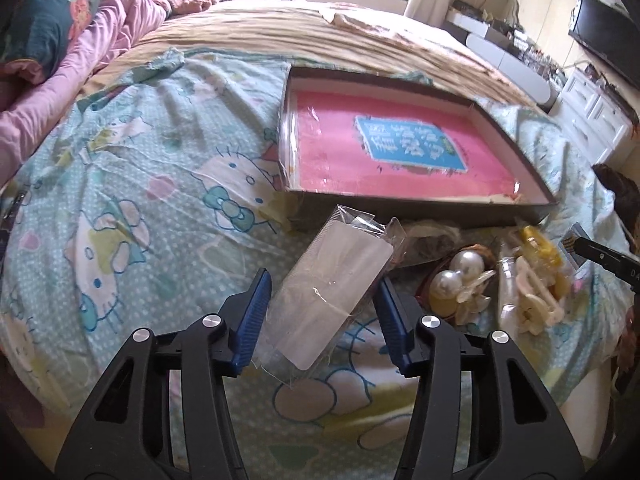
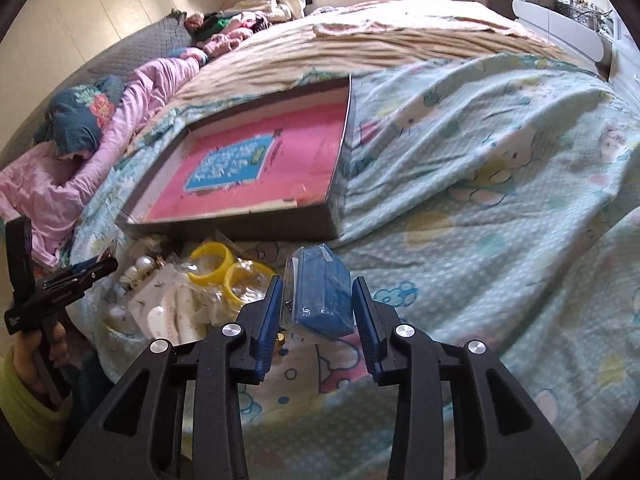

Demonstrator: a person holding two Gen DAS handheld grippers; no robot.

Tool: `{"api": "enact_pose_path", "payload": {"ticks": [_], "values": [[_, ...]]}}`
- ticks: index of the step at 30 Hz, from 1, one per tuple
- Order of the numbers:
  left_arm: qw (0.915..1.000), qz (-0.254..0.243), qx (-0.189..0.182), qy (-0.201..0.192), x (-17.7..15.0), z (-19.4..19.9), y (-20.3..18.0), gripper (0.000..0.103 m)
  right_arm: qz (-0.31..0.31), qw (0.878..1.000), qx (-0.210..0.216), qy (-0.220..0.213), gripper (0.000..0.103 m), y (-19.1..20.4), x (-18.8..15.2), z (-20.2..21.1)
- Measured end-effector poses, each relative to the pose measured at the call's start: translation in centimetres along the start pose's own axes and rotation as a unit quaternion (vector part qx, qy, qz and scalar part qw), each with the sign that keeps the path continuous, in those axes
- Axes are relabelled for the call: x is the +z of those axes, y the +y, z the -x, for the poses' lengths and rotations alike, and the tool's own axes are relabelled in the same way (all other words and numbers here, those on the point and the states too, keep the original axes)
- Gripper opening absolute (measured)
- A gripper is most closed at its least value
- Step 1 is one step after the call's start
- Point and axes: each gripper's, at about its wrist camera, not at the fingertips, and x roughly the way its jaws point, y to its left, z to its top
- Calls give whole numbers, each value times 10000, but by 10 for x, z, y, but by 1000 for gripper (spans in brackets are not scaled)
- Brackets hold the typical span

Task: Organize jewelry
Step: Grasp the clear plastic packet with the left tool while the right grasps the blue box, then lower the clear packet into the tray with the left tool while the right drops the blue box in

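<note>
— Packets: which way are they lying?

— I'm holding my left gripper (image 1: 324, 280) over a clear packet (image 1: 340, 256) that is lying flat on the cartoon-print bedsheet (image 1: 160, 200). Its long axis is running away from me and slanting right, its far end pointing at the box (image 1: 420, 212). My fingers are sitting part-way apart with the packet's edges right at both pads; I can't tell whether they are pressing.

— And to the right of it?

— A heap of jewelry is lying just in front of the box: a pearl piece (image 1: 456, 272), then yellow bangles (image 2: 216, 260) in plastic. Right of the heap, my right gripper (image 2: 317, 281) is straddling a blue packet (image 2: 320, 300), also on the sheet. Its long axis is running nearly along my fingers, the far end leaning slightly left. The pads are standing close at its sides; whether they are gripping I can't tell.

— The room?

— A pink blanket (image 1: 100, 40) is bunching up at the far left of the bed, the shallow box is showing a pink floor, and white drawers (image 1: 592, 112) are standing under a dark screen (image 1: 608, 40) on the right.
</note>
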Motion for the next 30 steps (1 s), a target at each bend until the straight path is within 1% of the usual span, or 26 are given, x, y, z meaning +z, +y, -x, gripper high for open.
{"api": "enact_pose_path", "payload": {"ticks": [5,11,13,17,21,25,30], "values": [[9998,99,-58,-163,11,15,1,43,70,9995,63,-314,32,4,14,20],[9995,84,-79,-309,35,13,-2,44,240,9982,218,-509,30,18,35,21],[9994,35,-39,-333,45,10,-4,44,284,9977,278,-542,29,22,42,16],[9994,86,-59,-339,62,-1,-7,44,282,9973,347,-586,28,28,56,4],[9992,165,-115,-337,72,-12,-10,44,318,9969,324,-638,28,33,69,-7],[9993,222,-128,-280,79,-28,-14,44,219,9979,247,-560,28,30,80,-25],[9994,188,-143,-251,83,-41,-22,44,188,9988,183,-422,28,30,85,-45]]}}
